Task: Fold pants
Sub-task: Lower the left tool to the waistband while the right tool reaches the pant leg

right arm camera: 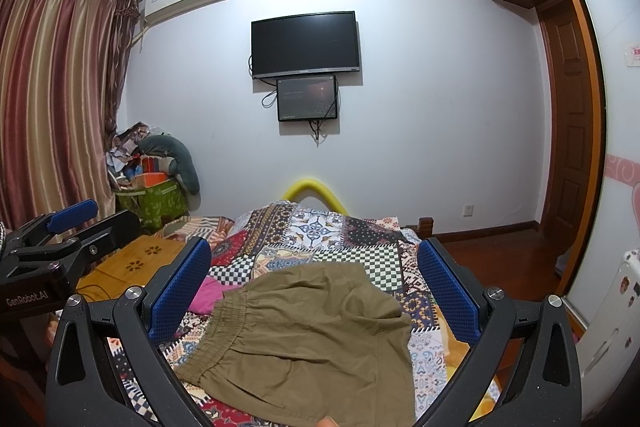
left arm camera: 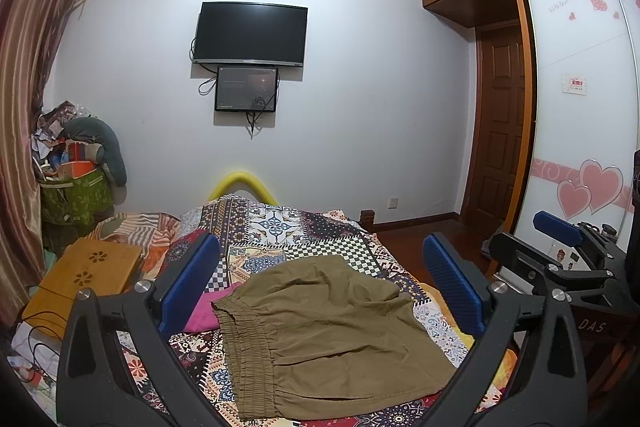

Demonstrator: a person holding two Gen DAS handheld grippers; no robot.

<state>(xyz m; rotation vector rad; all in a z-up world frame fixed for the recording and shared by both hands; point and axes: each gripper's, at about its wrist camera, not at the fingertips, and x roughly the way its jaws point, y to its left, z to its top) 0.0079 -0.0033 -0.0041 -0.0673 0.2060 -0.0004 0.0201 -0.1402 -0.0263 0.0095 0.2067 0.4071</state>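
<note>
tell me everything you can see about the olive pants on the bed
The olive pants look like short, thin woven cotton with a gathered elastic waistband turned to the left and near side. They lie mostly flat on the patchwork quilt, creased, legs pointing toward the far right, one corner over a pink cloth. Both grippers are above them, jaws open, touching nothing.
</note>
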